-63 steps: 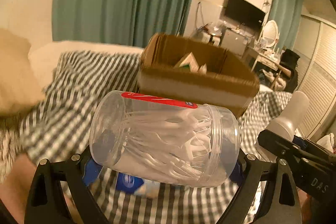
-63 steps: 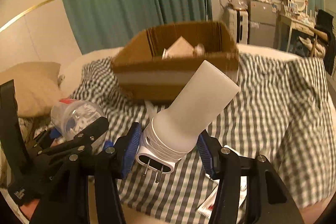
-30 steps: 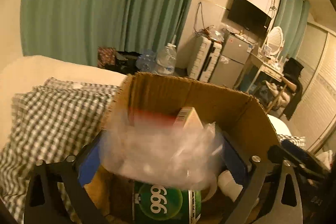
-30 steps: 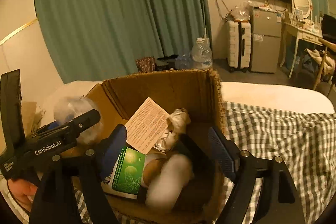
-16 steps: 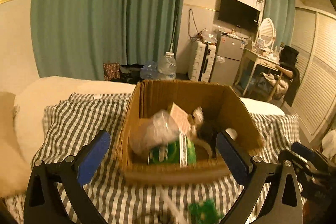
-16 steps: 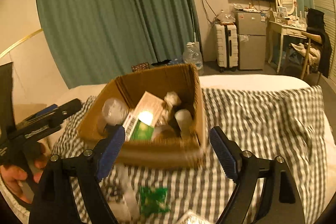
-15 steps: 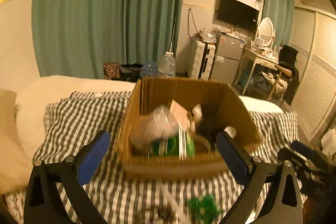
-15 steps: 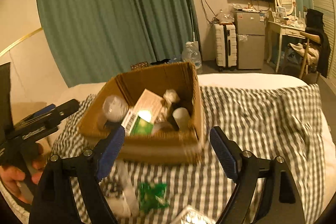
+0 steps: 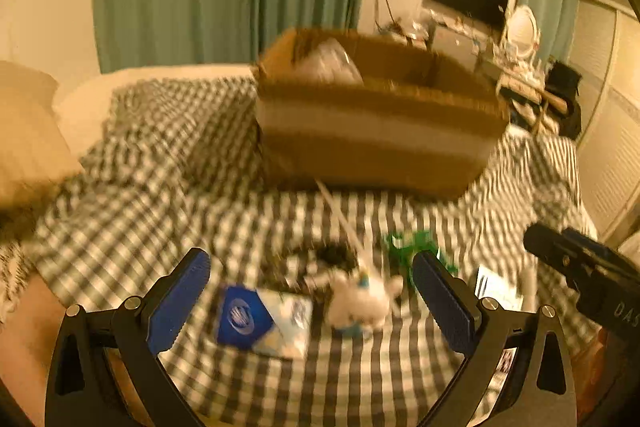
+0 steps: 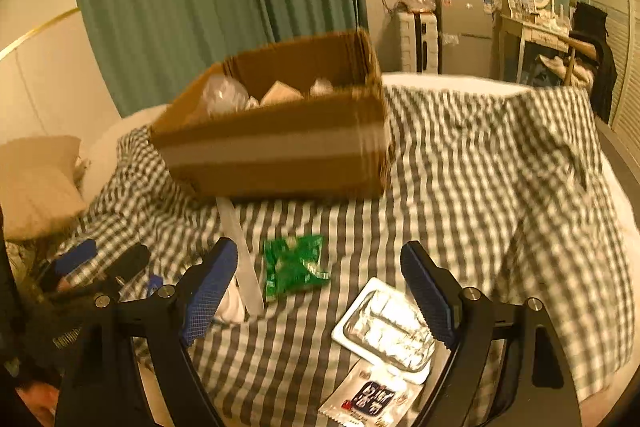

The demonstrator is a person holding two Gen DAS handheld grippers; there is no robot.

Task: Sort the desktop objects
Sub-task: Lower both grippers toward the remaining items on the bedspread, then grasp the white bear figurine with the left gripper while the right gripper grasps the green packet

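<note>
A cardboard box point(image 9: 376, 143) point(image 10: 280, 151) stands on the checked cloth; the clear jar point(image 9: 330, 67) point(image 10: 222, 95) lies inside with other items. My left gripper point(image 9: 312, 291) hangs open and empty above a blue-and-white packet point(image 9: 260, 319), a small white plush toy point(image 9: 360, 301) and a green packet point(image 9: 416, 247). My right gripper point(image 10: 320, 291) is open and empty too, over the green packet point(image 10: 294, 263), a foil blister tray point(image 10: 386, 327), a sachet point(image 10: 370, 397) and a long white strip point(image 10: 242, 251). The left gripper's body point(image 10: 88, 279) shows at the right wrist view's lower left.
A beige cushion point(image 10: 36, 183) point(image 9: 24, 131) lies at the left beside the checked cloth point(image 10: 480, 187). Green curtains, a television, a suitcase and a dressing table stand behind the bed. The right gripper's black body point(image 9: 588, 275) shows at the left wrist view's right edge.
Both grippers dropped their loads, the jar and the white plug-in device, into the box. Both have since drawn back and down from the box to the loose items in front of it.
</note>
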